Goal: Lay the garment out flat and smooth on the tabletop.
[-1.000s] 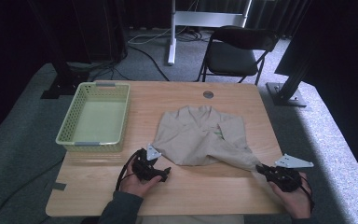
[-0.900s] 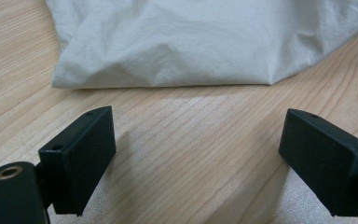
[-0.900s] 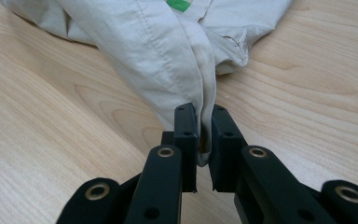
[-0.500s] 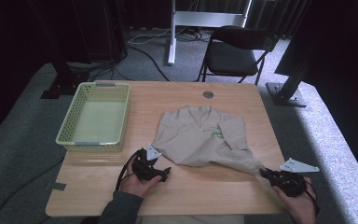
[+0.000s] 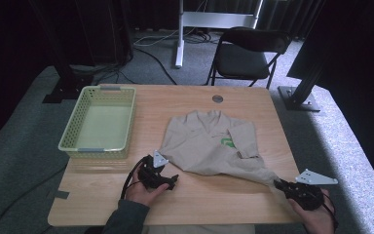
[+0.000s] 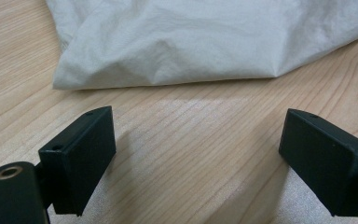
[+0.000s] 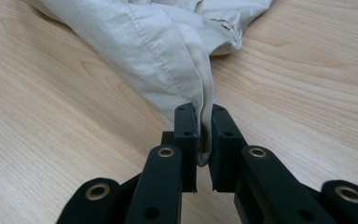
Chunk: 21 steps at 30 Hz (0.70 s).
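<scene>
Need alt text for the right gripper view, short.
The right gripper is shut on a bunched corner of the beige shirt, its two black jaws pinching the fabric between them. The shirt trails away across the light wooden table.

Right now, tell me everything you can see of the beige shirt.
The beige shirt is thin, creased woven cloth with stitched seams, a collar at the far end and a green patch on one folded-over part. It lies rumpled on the wooden table, right of the green basket. One corner is drawn to a point, pinched in the right tongs. The left tongs stand open just short of its near edge.
</scene>
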Tool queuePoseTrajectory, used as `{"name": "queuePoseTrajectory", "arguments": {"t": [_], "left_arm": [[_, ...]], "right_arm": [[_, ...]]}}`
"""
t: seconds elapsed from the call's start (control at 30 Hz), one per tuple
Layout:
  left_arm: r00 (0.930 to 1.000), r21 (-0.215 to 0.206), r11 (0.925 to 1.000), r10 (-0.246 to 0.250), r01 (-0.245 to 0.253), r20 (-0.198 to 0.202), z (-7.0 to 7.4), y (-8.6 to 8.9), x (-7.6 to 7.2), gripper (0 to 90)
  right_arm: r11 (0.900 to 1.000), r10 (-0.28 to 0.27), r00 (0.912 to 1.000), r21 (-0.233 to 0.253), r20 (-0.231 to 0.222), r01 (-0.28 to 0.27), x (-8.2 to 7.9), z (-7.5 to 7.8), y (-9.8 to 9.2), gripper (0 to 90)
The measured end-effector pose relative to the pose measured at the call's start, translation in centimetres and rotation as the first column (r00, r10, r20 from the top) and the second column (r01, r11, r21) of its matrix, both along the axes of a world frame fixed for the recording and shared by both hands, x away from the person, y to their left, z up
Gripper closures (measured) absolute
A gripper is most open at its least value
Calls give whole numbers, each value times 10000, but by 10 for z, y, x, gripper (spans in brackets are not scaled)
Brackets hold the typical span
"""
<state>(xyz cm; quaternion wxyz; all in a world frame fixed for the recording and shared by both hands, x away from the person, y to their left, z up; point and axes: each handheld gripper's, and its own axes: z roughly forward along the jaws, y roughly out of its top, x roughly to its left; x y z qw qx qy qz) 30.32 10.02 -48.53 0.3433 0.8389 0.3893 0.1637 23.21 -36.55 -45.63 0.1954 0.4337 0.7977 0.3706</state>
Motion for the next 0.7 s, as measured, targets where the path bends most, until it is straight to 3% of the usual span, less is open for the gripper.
{"name": "queuePoseTrajectory", "arguments": {"t": [0.63,0.7], "left_arm": [[10000,7,10000,1,-1,8,0,0,0,110],[10000,7,10000,6,-6,6,0,0,0,110]], "right_arm": [[9999,-126,9999,19,-18,126,-11,3,-10,831],[10000,40,9999,62,-102,-39,-11,3,-10,768]]}}
